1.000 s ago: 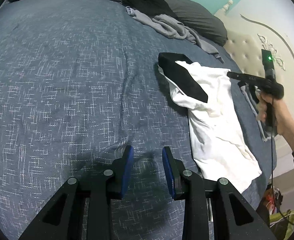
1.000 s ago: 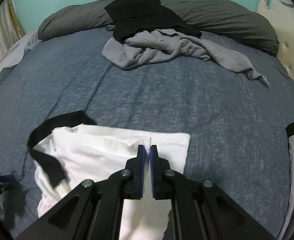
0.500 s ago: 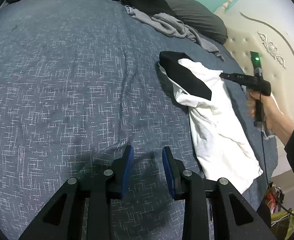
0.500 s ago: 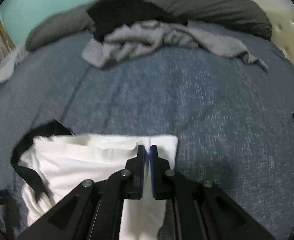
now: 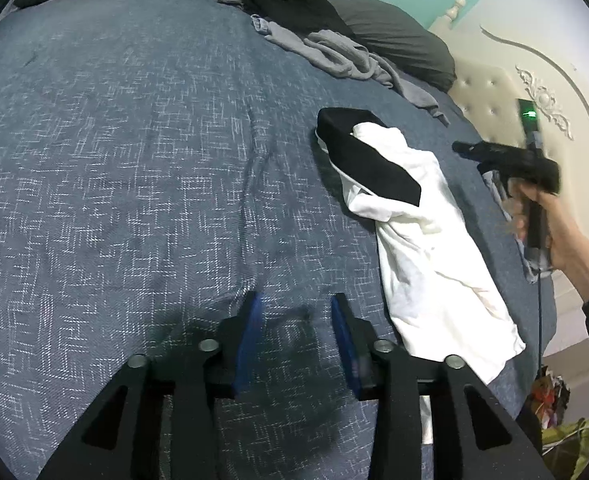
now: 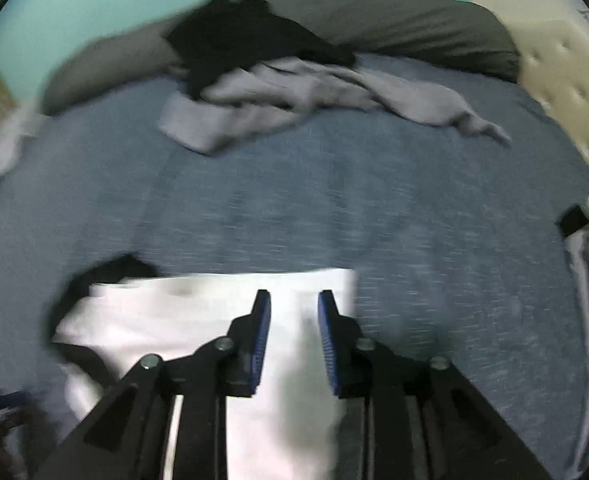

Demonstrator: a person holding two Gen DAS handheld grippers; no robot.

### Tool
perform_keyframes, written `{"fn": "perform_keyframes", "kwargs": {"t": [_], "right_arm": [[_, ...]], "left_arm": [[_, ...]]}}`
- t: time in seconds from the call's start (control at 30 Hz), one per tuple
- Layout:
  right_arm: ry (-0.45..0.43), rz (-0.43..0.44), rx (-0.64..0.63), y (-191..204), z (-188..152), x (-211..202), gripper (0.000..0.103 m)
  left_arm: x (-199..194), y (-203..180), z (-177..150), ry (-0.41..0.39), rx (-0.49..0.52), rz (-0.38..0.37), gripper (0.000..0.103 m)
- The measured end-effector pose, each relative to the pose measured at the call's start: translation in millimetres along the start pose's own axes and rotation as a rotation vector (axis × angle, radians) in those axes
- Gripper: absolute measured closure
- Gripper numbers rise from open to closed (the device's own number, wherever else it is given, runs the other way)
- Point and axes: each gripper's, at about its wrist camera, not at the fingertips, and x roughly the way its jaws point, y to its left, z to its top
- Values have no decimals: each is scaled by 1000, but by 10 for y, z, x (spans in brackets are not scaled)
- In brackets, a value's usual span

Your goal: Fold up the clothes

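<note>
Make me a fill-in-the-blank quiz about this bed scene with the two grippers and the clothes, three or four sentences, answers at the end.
1. The right gripper has its jaws ____ above the white garment.
2. The band across the white garment's far end is ____ in colour.
3. The left gripper hovers over the bare blue ____, holding nothing.
4. The crumpled grey garment lies partly under a ____ garment near the pillows.

Answers: open; black; bedspread; black
</note>
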Motion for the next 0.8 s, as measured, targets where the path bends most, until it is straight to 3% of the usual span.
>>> {"fn": "perform_keyframes", "kwargs": {"t": [0.1, 0.13, 0.23, 0.33, 0.47, 0.6, 0.7, 0.73, 0.8], "right_arm": [[50, 157, -116, 385, -140, -111, 74], [82, 207, -159, 518, -198, -105, 69], [114, 211, -230, 739, -300, -6, 68], [146, 215, -300, 960, -401, 94, 68], [189, 219, -394, 1253, -536, 226, 68], [210, 114, -448, 1363, -557, 398, 68], [217, 123, -438, 1369, -607, 430, 68], [209, 123, -439, 1372, -615, 420, 69], [195, 128, -435, 1363, -623, 382, 83]], "left_arm": [[-32, -10, 7, -7, -2, -7, 61], [-42, -15, 11, -10, -2, -8, 61], [-61, -24, 10, -14, -1, -6, 60], [-49, -24, -1, -6, 6, 2, 45], [-15, -5, -6, 3, 0, 1, 45], [-7, 22, 3, 2, -10, 10, 41], [-21, 56, 4, -3, -22, 14, 34], [-28, 67, 6, -5, -26, 15, 34], [-36, 82, 8, -7, -29, 19, 33]]}}
